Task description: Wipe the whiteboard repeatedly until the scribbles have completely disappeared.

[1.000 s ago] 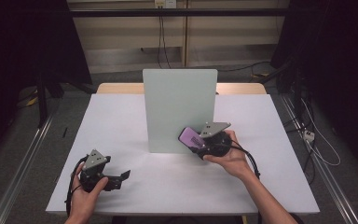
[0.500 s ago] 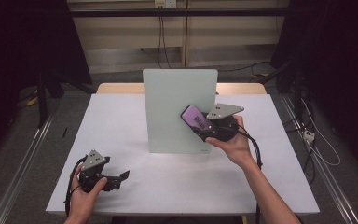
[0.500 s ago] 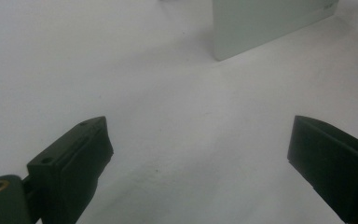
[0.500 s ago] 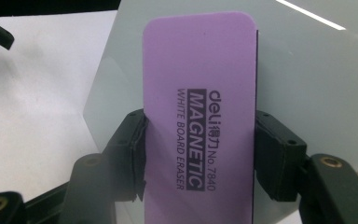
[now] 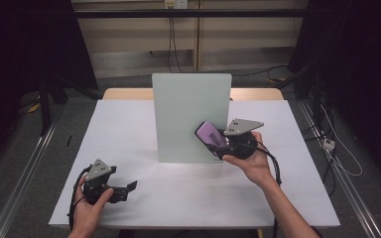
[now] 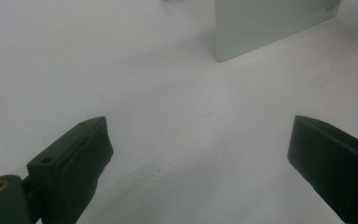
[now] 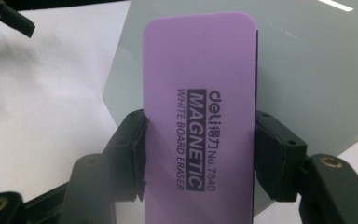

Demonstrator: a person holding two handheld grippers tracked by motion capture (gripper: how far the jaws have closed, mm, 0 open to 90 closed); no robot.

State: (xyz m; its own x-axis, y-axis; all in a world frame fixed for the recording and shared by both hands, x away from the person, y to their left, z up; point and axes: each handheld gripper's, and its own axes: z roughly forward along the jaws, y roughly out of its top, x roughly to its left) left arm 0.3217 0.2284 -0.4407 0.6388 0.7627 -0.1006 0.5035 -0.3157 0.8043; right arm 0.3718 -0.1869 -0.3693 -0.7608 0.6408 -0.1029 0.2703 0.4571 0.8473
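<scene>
A purple whiteboard eraser (image 5: 210,134) (image 7: 199,116) with black lettering is clamped between the jaws of my right gripper (image 5: 218,144) (image 7: 199,154). It is held up in front of the lower right part of an upright pale grey-green board (image 5: 191,116) (image 7: 307,70) that stands mid-table. Whether the eraser touches the board I cannot tell. My left gripper (image 5: 126,189) (image 6: 200,158) rests low near the table's front left, its jaws wide apart with only bare table between them. The board's corner (image 6: 270,23) appears far off in the left gripper view.
The table (image 5: 129,129) is white, with its wooden edge (image 5: 124,93) showing at the back. Grey floor, rails and cables lie around it. Cables trail from both grippers.
My right gripper has risen with the eraser, from low at the board's lower right edge to higher against its face. The left gripper has stayed put.
</scene>
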